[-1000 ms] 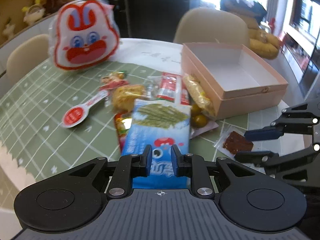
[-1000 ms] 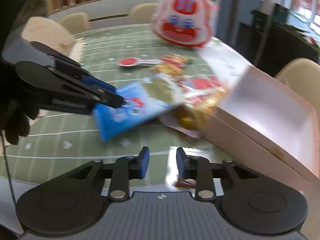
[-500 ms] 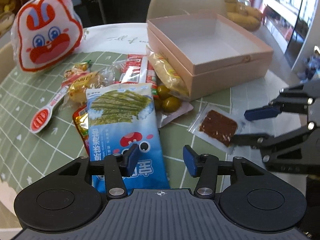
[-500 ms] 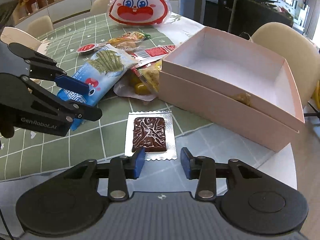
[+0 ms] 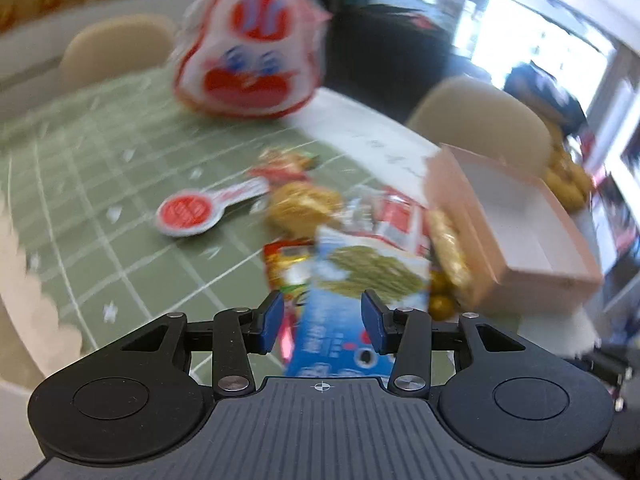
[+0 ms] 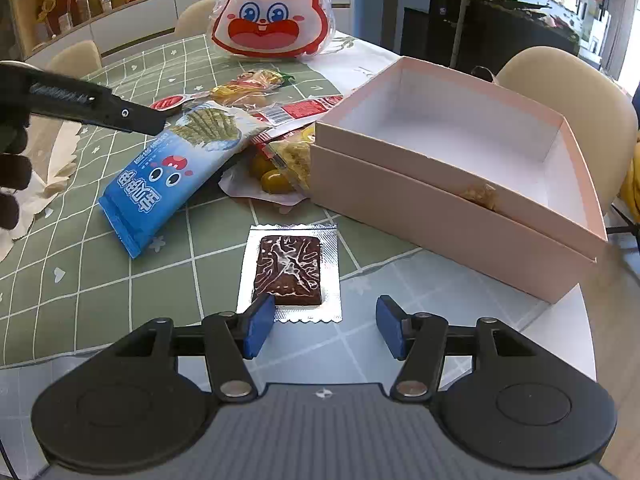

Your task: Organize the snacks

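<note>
Room: dining room, round table (image 6: 100, 288) under a green checked cloth, beige chairs around it, shelves at upper left.
Pink box (image 6: 452, 184): open and nearly empty, right half of the right wrist view.
Snack pile: centre of the table, just left of the box; a rabbit-face bag (image 6: 274, 14) stands behind it.
My left gripper (image 5: 322, 320): tilted down over the blue snack bag (image 5: 356, 304), its view blurred; the jaws have just been closing a little yet stand apart, the bag between them with gaps at both pads.
My right gripper (image 6: 323, 326): tilted down at the near table edge; the jaws have just been opening and grip nothing.
Foil packet (image 6: 290, 272): a brown slab in silver, flat on the cloth, its near edge between my right fingertips.
</note>
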`<state>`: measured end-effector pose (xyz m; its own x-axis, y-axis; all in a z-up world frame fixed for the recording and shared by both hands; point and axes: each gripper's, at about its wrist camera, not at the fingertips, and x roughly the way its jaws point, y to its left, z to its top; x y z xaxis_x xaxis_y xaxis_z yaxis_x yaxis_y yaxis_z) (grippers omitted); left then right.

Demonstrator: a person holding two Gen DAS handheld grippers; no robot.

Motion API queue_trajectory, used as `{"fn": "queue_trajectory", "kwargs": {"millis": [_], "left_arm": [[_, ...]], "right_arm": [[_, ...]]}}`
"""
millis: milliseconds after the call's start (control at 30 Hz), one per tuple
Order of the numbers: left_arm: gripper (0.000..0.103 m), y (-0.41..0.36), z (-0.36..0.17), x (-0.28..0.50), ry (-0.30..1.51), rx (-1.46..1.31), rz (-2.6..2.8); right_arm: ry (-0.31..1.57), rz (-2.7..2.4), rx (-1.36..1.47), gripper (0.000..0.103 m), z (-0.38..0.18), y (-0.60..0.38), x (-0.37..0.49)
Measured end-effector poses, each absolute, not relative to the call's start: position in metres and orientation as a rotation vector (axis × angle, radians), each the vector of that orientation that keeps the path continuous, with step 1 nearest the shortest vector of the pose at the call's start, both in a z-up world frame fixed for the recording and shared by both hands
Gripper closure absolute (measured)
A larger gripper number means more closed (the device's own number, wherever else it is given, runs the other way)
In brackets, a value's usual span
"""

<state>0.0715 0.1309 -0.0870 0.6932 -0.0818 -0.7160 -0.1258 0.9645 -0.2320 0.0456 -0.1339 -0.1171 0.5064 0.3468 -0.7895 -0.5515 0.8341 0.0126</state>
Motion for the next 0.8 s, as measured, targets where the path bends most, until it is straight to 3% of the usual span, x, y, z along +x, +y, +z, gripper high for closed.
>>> {"fn": "queue_trajectory", "kwargs": {"millis": [267, 400, 567, 800], "left_arm": [[0.055, 0.141, -0.109, 0.087, 0.906, -0.400, -0.065], [0.058, 0.123, -0.100, 0.085, 0.920, -0.443, -0.162], [0.062, 0.097, -0.074, 0.076, 0.847, -0.441, -0.343], [0.062, 0.091, -0.092, 0.089, 0.857, -0.303, -0.071]], "right_arm": [[0.839, 0.726, -0.117, 0.048, -0.082, -0.111, 0.055], [0.888, 0.782, -0.127, 0.072, -0.090, -0.084, 0.068], [0.916, 0.778, -0.149, 0.075, -0.099, -0.083, 0.066], [0.916, 0.734, -0.138, 0.075, -0.104, -0.098, 0.066]]}}
